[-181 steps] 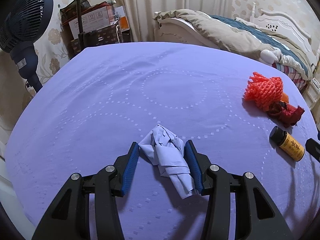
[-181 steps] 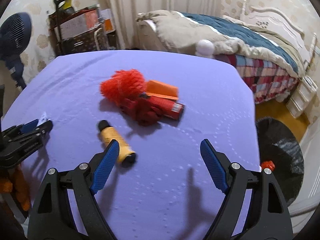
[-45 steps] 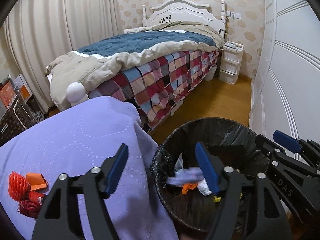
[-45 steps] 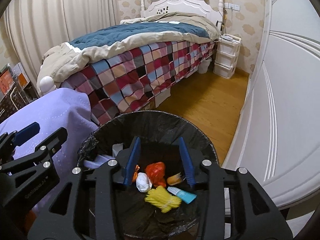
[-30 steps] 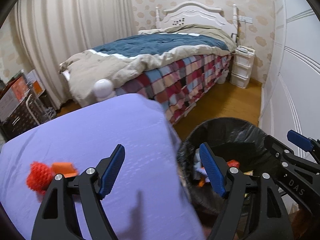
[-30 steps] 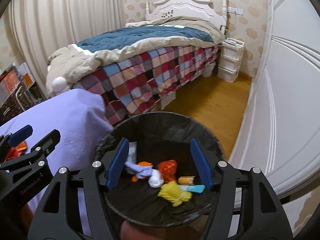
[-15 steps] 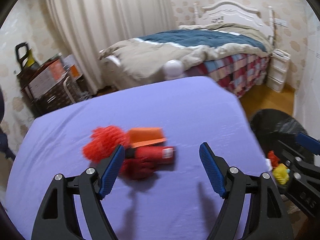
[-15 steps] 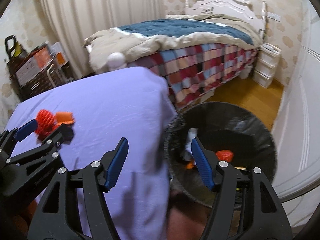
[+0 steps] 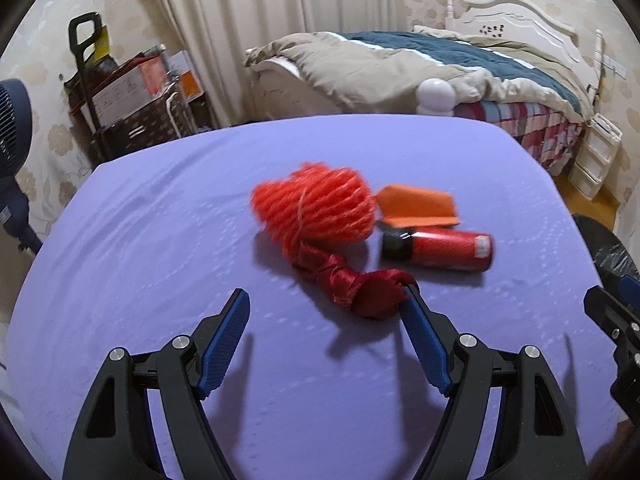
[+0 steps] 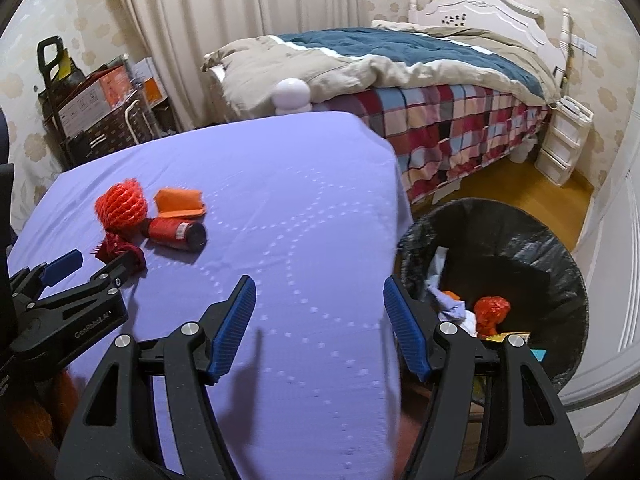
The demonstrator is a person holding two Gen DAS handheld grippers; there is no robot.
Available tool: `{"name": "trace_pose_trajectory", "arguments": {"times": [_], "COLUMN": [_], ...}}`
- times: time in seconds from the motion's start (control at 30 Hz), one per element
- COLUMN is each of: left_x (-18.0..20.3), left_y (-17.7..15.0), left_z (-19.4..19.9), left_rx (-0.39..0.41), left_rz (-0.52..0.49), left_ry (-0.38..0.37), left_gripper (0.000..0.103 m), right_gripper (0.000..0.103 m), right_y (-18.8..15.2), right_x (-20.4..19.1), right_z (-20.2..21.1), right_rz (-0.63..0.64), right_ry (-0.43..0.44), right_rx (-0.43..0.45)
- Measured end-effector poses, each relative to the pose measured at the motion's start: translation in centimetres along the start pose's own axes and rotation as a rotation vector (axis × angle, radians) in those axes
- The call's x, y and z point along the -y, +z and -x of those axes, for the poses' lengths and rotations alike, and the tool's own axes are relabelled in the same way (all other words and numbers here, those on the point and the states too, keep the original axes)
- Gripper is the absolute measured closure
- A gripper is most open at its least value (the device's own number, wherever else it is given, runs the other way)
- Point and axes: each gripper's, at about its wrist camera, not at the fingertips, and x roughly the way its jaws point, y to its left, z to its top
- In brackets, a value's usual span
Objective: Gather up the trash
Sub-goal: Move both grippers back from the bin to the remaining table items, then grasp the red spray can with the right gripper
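My left gripper [image 9: 324, 308] hangs over the purple table [image 9: 160, 240], jaws apart, nothing between them — its right finger tip sits just beside the dark red crumpled wrapper [image 9: 360, 288]. Orange net [image 9: 316, 208], orange packet [image 9: 418, 204] and red can [image 9: 436, 250] are clustered behind it. My right gripper [image 10: 320, 300] is spread and empty at the table edge — black-lined bin [image 10: 520, 232] beside it holds trash.

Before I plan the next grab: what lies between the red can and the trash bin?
Only bare purple cloth between red can and trash bin, per the right wrist view.
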Motion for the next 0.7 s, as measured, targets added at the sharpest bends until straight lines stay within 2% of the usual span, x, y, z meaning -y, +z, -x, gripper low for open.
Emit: {"name": "trace_pose_trajectory", "arguments": {"times": [0.17,0.47,0.63,0.67,0.7], "left_x": [-1.3,-0.8,-0.5,-0.8,-0.9], "left_y": [-0.8,0.7,1.0,1.0,0.9], "left_z": [0.3,-0.5,-1.4,-1.4,-1.4], "left_rx": [-0.025,-0.023,-0.033,-0.037,-0.040], "left_rz": [0.029,0.044,0.028,0.037,0.040], "left_ry": [-0.023,-0.084,-0.078,-0.089,-0.097], "left_gripper": [0.028,0.028,0.029,0.030,0.036], "right_gripper": [0.032,0.032,0.032,0.032,0.032], "right_y": [-0.1,0.6,1.7,2.0,2.4], "right_x": [-1.6,-2.5,-2.5,-2.6,-2.7], "right_z": [-0.3,-1.2,-2.5,-2.8,-3.2], "right_rz": [0.039,0.047,0.042,0.045,0.048], "right_ry": [0.011,0.013,0.015,0.012,0.011], "right_rx": [-0.005,-0.009,-0.017,-0.014,-0.016]}}
